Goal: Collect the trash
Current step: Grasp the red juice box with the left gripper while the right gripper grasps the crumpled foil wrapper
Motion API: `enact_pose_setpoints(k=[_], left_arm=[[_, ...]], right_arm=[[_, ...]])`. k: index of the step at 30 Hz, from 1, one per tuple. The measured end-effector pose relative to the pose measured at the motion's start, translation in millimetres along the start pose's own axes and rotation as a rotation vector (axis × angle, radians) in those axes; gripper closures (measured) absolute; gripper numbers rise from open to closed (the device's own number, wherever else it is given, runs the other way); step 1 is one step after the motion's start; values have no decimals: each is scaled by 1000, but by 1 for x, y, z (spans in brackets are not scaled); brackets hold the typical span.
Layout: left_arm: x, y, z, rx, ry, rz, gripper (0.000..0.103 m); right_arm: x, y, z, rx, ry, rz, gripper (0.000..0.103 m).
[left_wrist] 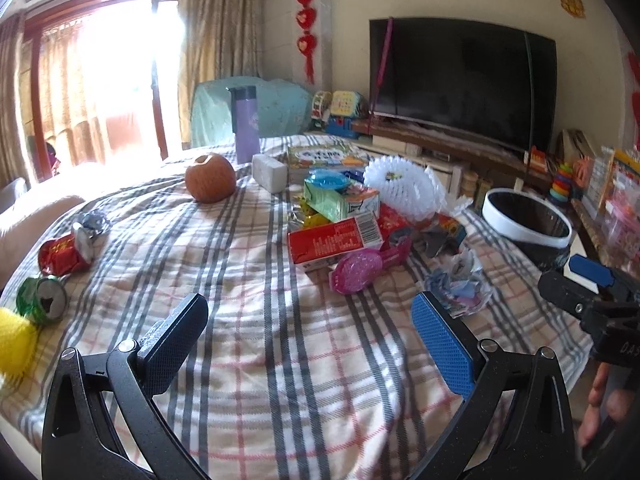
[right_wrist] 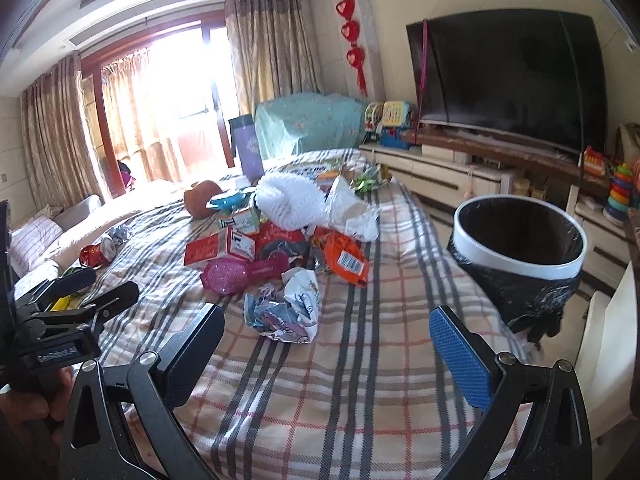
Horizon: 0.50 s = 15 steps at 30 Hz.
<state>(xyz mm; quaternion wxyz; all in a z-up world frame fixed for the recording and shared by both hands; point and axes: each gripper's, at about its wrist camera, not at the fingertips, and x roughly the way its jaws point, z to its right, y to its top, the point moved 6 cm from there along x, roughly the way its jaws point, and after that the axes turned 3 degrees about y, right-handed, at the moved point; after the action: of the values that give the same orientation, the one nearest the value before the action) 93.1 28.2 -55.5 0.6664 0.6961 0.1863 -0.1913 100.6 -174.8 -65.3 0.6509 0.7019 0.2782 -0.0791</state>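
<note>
Litter lies on a plaid-covered table [left_wrist: 260, 320]: a crumpled paper wad [left_wrist: 460, 284] [right_wrist: 286, 308], a red carton [left_wrist: 332, 242] [right_wrist: 218, 248], a green carton [left_wrist: 340, 198], an orange wrapper [right_wrist: 346, 258], a crushed red can [left_wrist: 66, 256] [right_wrist: 94, 254] and a crushed green can [left_wrist: 42, 298]. A white-rimmed bin with a black liner [left_wrist: 528, 226] [right_wrist: 520, 252] stands off the table's right edge. My left gripper [left_wrist: 316, 340] hovers open over bare cloth, holding nothing. My right gripper [right_wrist: 328, 344] is open just short of the paper wad; it also shows at the right edge of the left wrist view [left_wrist: 576, 284].
An apple [left_wrist: 210, 178] [right_wrist: 202, 198], a purple bottle [left_wrist: 245, 124] [right_wrist: 248, 148], a pink brush [left_wrist: 366, 266] [right_wrist: 244, 274], white foam netting [left_wrist: 404, 188] [right_wrist: 290, 200] and a yellow object [left_wrist: 14, 340] share the table. A TV [left_wrist: 460, 80] and toy-laden cabinet stand behind. A hand [left_wrist: 600, 400] shows lower right.
</note>
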Motion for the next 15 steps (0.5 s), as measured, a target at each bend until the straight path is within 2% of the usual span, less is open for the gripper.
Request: enact_pose_setpoints(k=[5,11,15], left_arm=[[24,3,-7,47,-3,-41,0],[57,14,-16,164,18,-66,0],[80,21,-20,240,-12,-90,0]], right_arm=[[19,-4,-4,12,45,-59,0],[40,-6,-4,16,68,-113,1],[51,-5,-4,22,83,-137,6]])
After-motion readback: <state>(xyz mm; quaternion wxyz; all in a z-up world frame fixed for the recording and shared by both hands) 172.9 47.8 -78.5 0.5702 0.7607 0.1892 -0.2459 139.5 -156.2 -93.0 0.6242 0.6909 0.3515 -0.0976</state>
